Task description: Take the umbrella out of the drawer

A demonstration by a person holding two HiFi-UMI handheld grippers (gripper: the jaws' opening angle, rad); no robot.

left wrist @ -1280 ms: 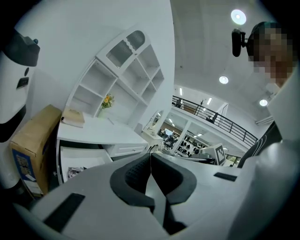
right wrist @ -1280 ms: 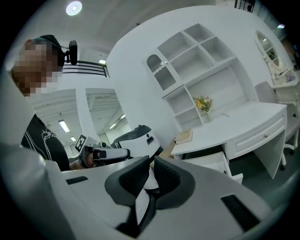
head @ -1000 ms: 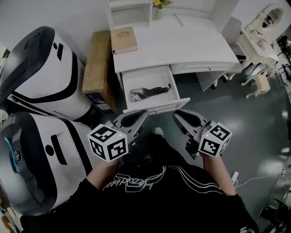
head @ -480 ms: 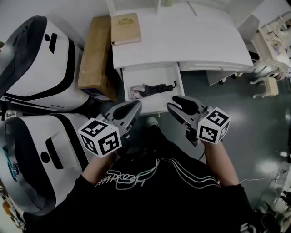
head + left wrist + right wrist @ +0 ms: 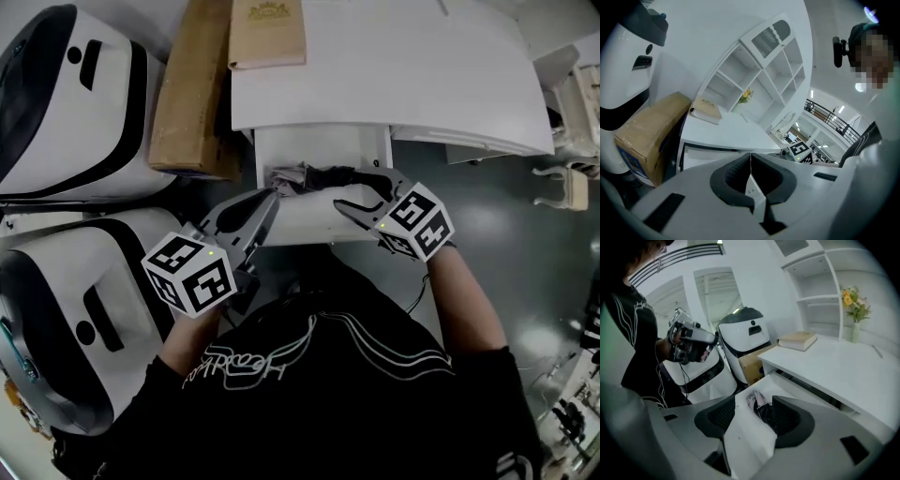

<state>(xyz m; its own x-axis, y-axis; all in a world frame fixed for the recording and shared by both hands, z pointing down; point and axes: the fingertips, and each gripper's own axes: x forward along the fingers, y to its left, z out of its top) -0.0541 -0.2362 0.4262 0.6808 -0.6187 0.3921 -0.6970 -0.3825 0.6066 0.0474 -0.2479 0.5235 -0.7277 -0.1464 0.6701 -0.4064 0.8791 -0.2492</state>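
Observation:
The black folded umbrella (image 5: 327,175) lies across the open white drawer (image 5: 309,230) under the desk top, with a patterned cloth at its left end. My right gripper (image 5: 354,187) hangs over the drawer's right half, tilted downward. Its jaws are opening, and the umbrella (image 5: 764,412) shows in the gap ahead of them, not pressed by the pads. In the right gripper view the gripper (image 5: 753,401) looks into the drawer (image 5: 797,383). My left gripper (image 5: 267,197) sits at the drawer's front left corner, shut and empty (image 5: 750,154).
A tan book (image 5: 267,33) lies on the white desk (image 5: 422,75). A cardboard box (image 5: 192,89) stands left of the desk. Two large white and black machines (image 5: 66,103) (image 5: 75,309) fill the left side. A white chair (image 5: 572,94) stands right.
Both grippers moved forward and down toward the drawer. The right one came over the umbrella and its jaws went from shut to wide apart. The left stayed shut.

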